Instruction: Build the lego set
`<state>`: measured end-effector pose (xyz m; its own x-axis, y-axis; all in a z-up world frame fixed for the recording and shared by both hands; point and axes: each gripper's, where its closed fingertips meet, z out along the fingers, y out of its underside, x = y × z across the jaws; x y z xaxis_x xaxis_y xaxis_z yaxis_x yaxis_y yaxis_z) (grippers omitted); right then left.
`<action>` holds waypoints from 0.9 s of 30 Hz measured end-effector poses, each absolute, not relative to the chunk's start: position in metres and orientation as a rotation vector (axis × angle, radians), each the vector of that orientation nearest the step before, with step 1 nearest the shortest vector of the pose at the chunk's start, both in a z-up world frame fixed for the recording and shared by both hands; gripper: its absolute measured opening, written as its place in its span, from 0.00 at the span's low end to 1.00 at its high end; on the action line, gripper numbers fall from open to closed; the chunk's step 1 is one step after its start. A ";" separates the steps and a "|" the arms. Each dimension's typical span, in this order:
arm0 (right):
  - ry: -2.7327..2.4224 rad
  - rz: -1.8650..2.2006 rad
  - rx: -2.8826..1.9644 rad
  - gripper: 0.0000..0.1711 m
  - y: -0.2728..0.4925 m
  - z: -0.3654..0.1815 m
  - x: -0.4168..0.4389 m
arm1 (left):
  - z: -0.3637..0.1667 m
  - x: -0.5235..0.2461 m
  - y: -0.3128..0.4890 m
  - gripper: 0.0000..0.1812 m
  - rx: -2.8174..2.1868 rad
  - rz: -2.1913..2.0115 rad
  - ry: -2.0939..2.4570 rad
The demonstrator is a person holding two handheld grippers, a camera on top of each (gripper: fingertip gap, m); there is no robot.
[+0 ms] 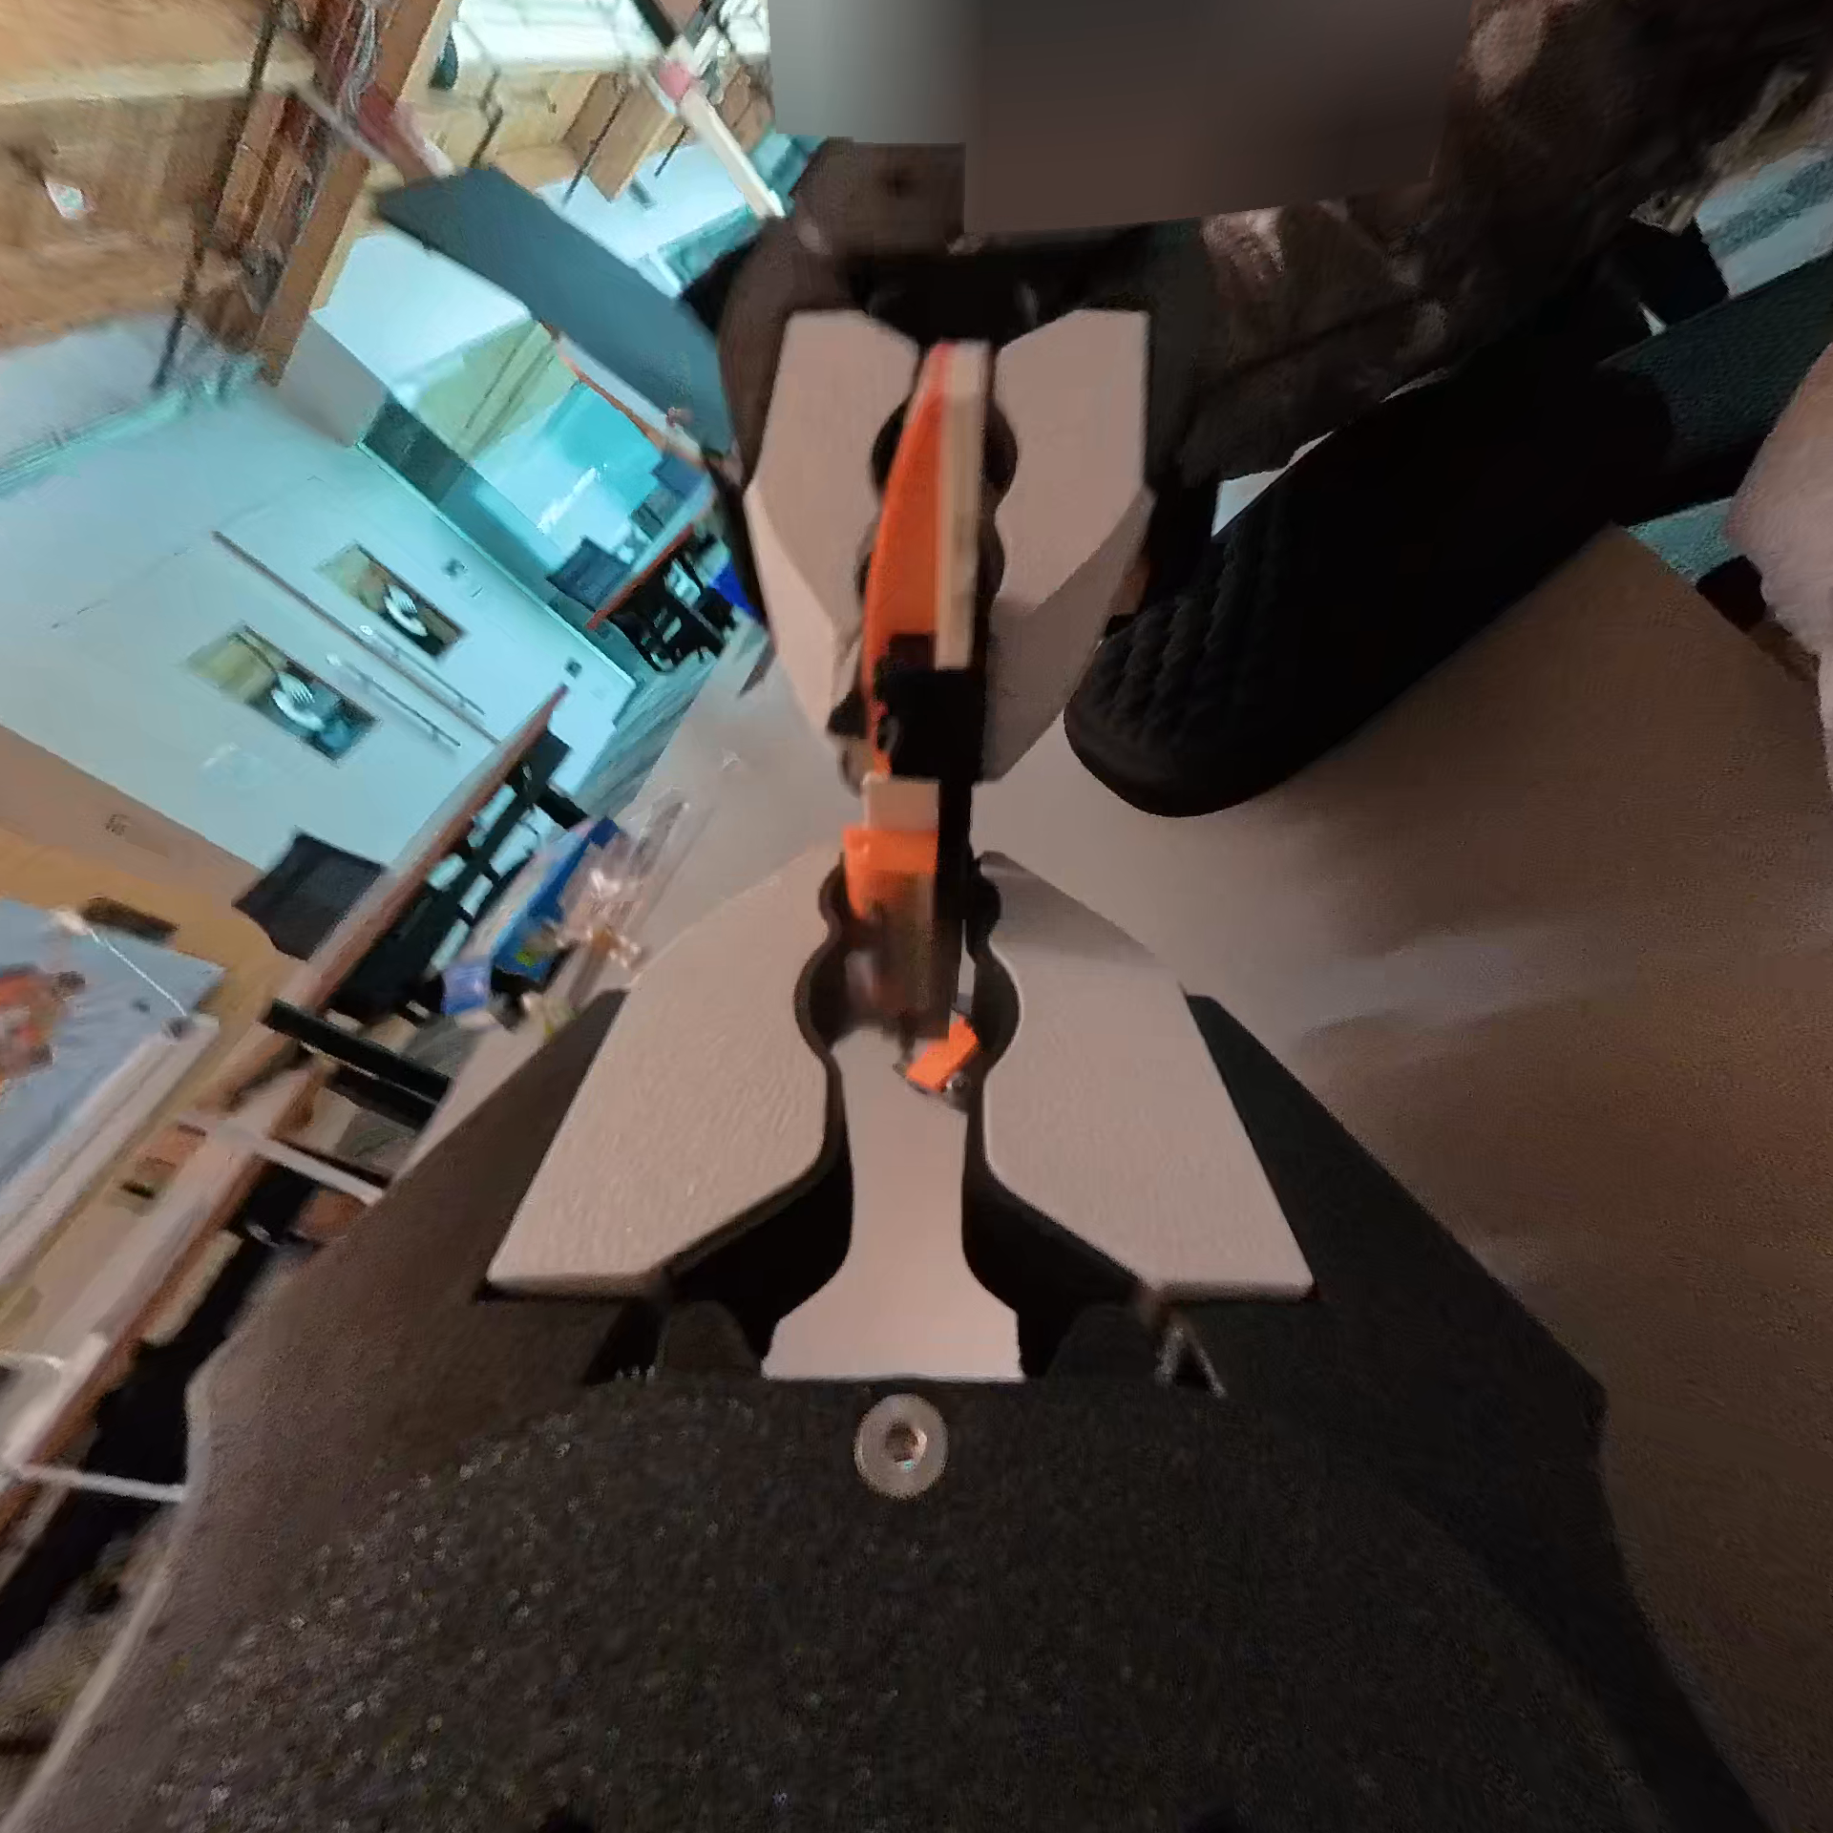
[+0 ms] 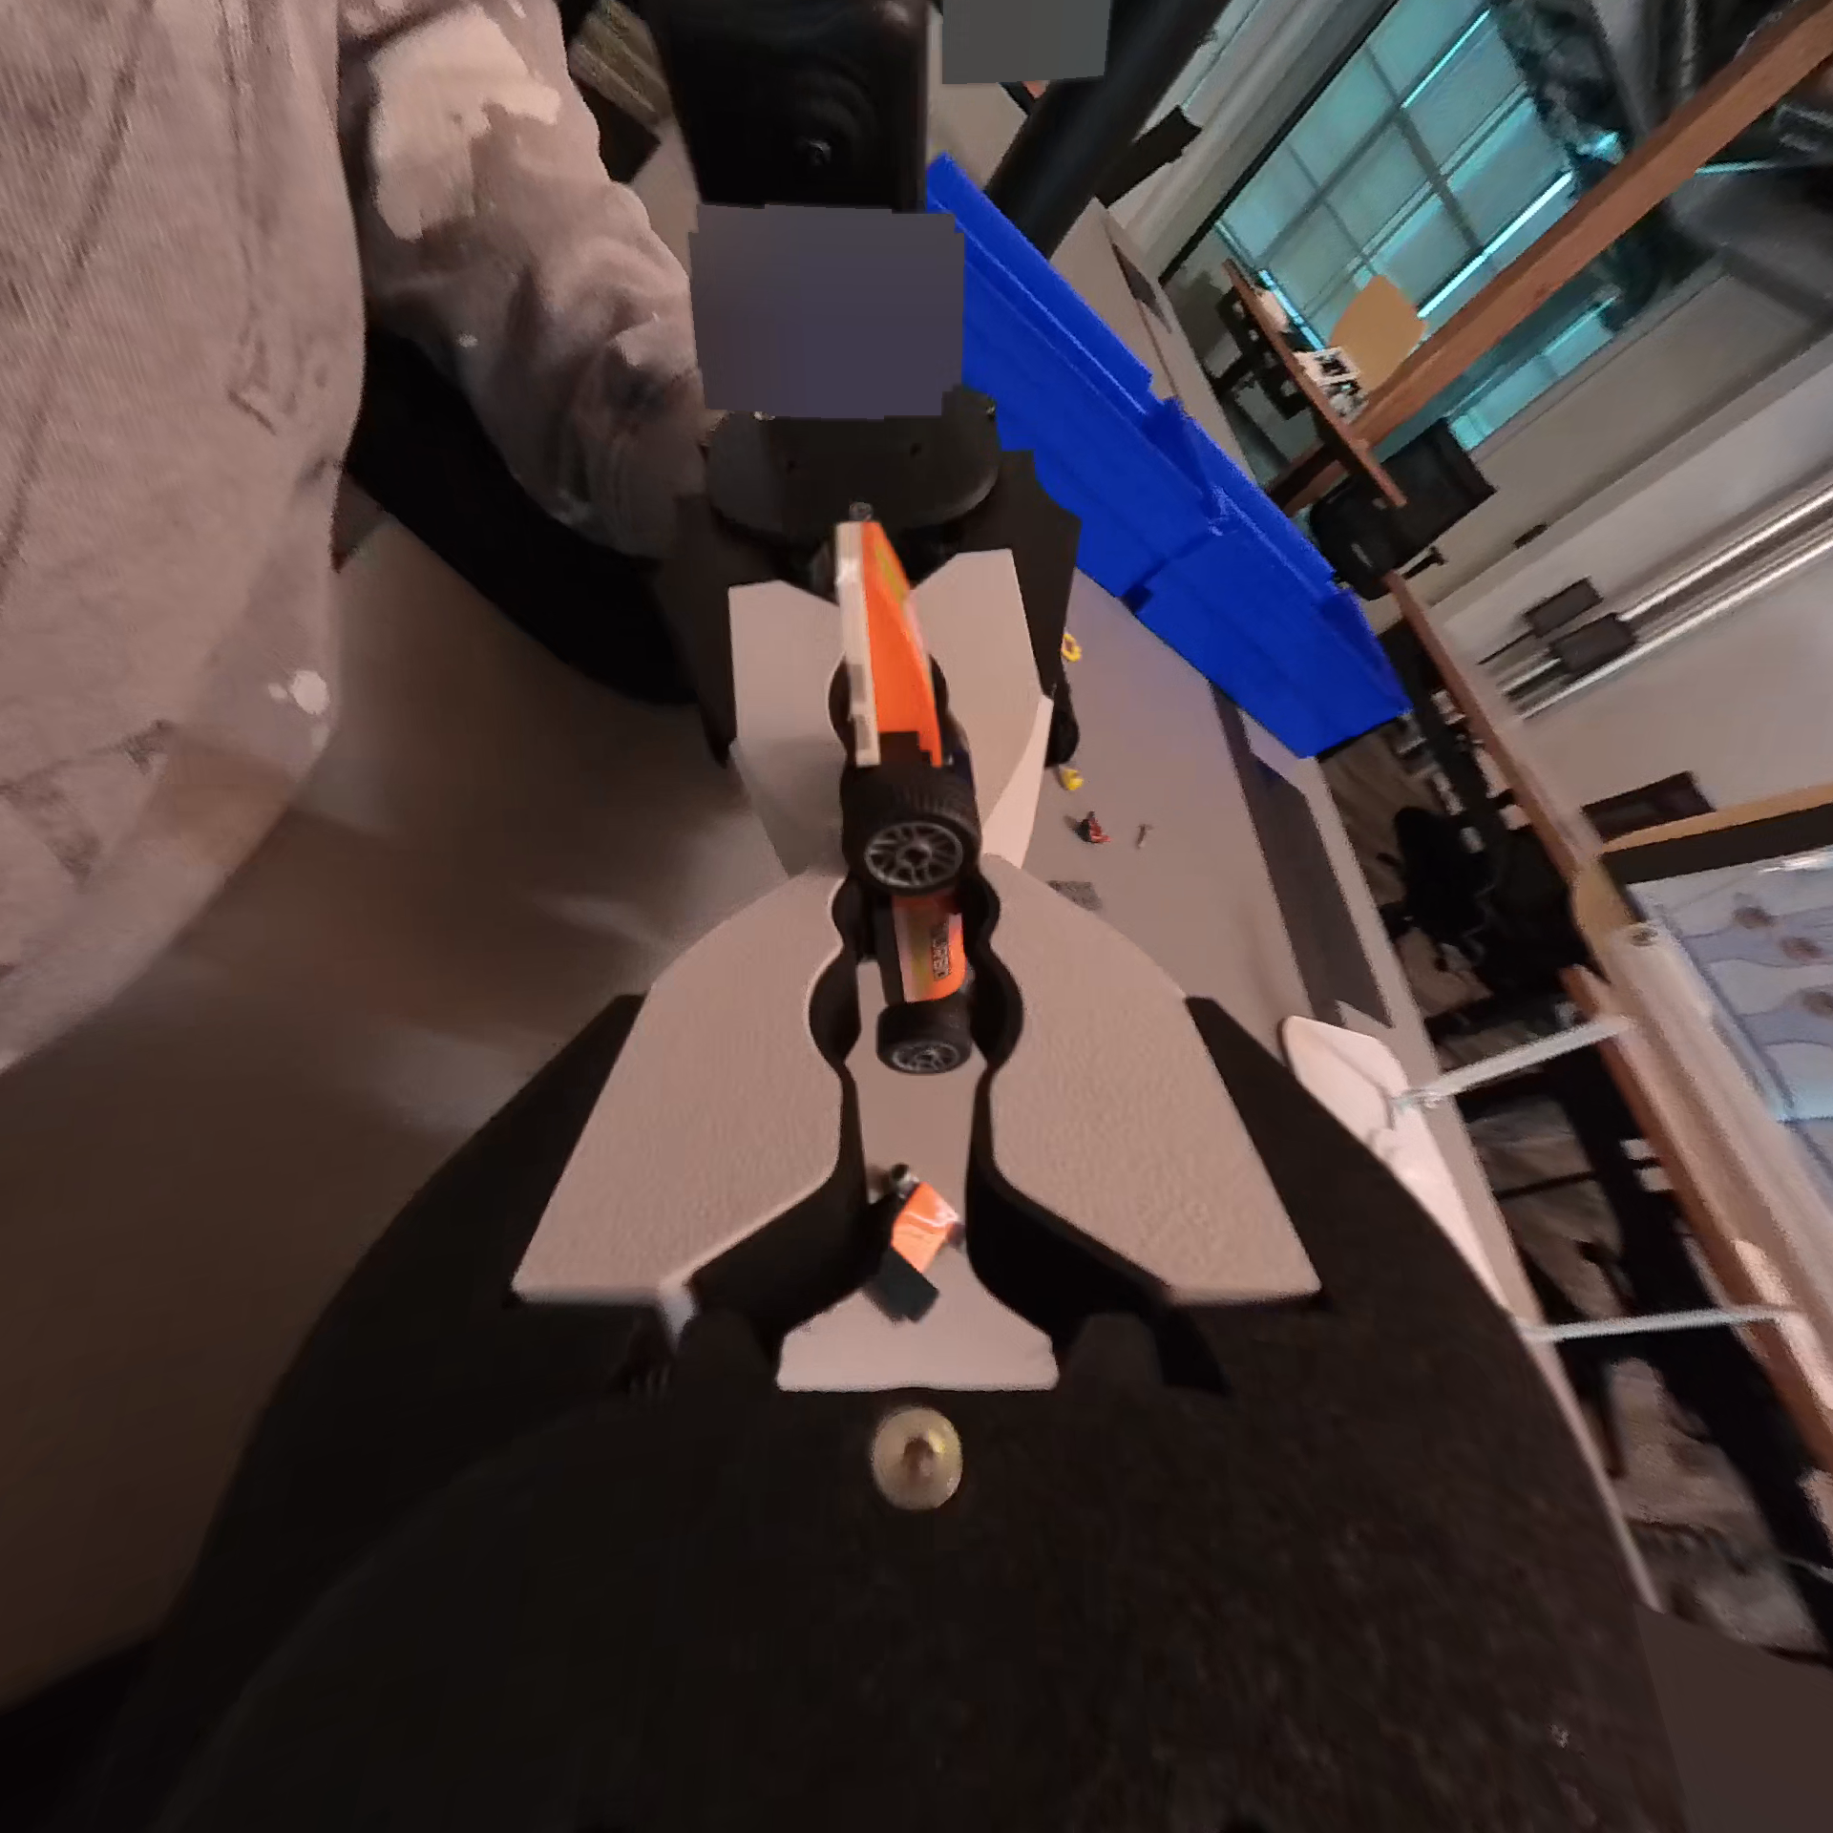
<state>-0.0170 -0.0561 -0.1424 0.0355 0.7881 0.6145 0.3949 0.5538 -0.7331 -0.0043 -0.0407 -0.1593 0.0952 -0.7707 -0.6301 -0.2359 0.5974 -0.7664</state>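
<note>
Right wrist view, taken from near to far: the right gripper (image 2: 917, 952) is seen narrowed onto one end of the lego car (image 2: 917, 843), an orange, white and black model held up off the grey table (image 2: 1180, 893). A small wheel (image 2: 920, 1041) sits between the fingers and a larger wheel (image 2: 917, 828) lies just past their tips. Beyond that, the opposing left gripper (image 2: 883, 694) is clamped on the car's other end, so the model is spanned between the two claws, tip facing tip. The car's long axis is judged to run straight along both grippers' fingers, away from each camera. Below, on the table, a small orange and black piece (image 2: 917, 1240) lies loose, and further scattered small parts (image 2: 1091, 825) are seen beside a row of blue bins (image 2: 1190, 516).

Left wrist view confirms the same line-up: the left gripper (image 1: 908, 952) is closed on the car (image 1: 908, 863), and the right gripper (image 1: 942, 555) holds the far end, edge-on.

Neither claw is nearer; the car is shared equally. Any coming press or reorientation is judged to depend on this common axis being kept, since a twist by one hand alone could strain the joints between bricks.
</note>
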 end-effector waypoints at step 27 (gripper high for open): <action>-1.651 -0.356 -0.567 0.11 -0.028 -0.159 -0.011 | -0.160 0.001 -0.022 0.14 -1.792 -2.160 0.607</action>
